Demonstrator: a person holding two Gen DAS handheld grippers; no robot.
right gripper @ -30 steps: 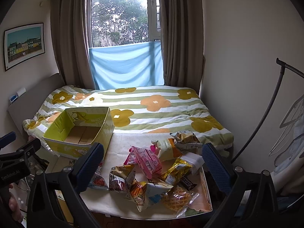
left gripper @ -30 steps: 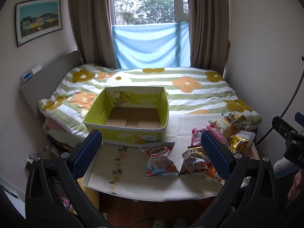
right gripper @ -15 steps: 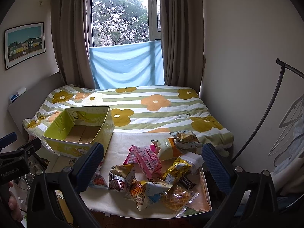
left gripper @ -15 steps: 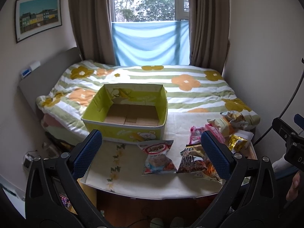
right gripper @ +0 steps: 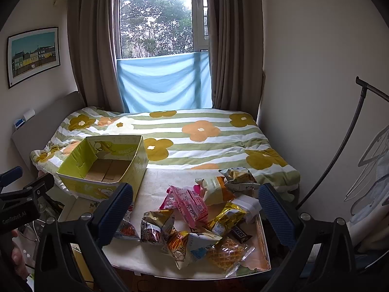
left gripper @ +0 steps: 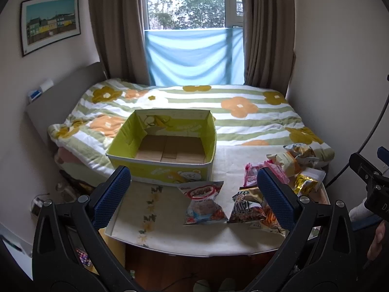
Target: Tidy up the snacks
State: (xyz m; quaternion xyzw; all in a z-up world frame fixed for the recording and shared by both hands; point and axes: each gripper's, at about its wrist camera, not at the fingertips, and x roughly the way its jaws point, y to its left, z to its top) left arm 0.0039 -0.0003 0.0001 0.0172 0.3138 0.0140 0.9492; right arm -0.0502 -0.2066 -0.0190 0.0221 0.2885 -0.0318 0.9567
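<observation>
Behind the right claw (right gripper: pixel 194 216), its fingers hide several snack packets (right gripper: pixel 194 221).

Table at the foot of the bed, laden with box and snacks

A white table (left gripper: pixel 170 228) is set against a bed (left gripper: pixel 243 119) covered by a flowered quilt. An open yellow box (left gripper: pixel 165 170) is placed at the table's far left, partly on the quilt. Two packets (left gripper: pixel 204 202) are laid just before it, and a heap of snacks (right gripper: pixel 206 216) is spread on the right half.
</observation>
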